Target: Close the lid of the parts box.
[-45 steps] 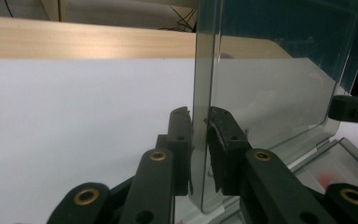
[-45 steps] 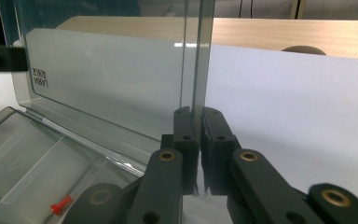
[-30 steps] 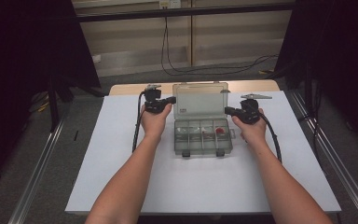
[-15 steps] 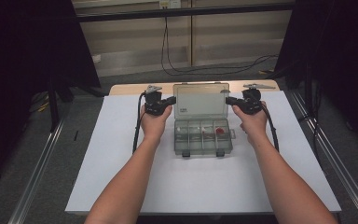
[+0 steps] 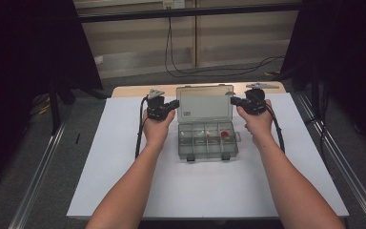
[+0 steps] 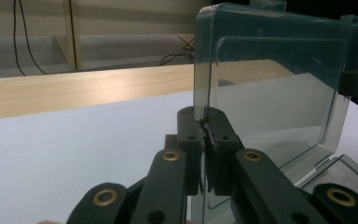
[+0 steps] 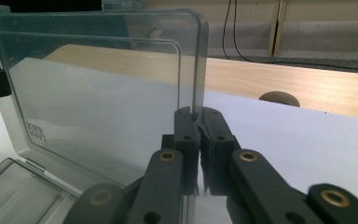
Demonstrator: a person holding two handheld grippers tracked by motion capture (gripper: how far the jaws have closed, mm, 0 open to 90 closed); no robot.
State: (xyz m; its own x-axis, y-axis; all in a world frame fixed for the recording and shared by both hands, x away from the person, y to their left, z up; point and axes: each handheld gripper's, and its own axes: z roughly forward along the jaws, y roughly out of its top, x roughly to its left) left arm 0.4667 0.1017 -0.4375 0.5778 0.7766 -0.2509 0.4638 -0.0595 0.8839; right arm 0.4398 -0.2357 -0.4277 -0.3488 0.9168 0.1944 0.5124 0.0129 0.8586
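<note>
Between both grippers, lid (image 5: 205, 102) upright, long axis crosswise.

obstacle: upright lid (image 5: 205, 102) between both tools | obstacle: open box (image 5: 207, 140) | free: white tabletop (image 5: 124, 191) front and sides

Dim, soft-focus frames; dark surroundings, pale sheen across the white tabletop (image 5: 124, 162).

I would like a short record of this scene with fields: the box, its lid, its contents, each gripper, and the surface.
box: clear plastic compartment box, on the white board
lid: open, standing upright
contents: a red piece in one back compartment; other small pieces too unclear to name
left gripper: shut on the lid's side edge
right gripper: shut on the opposite side edge
surface: white board on a wooden table
</note>
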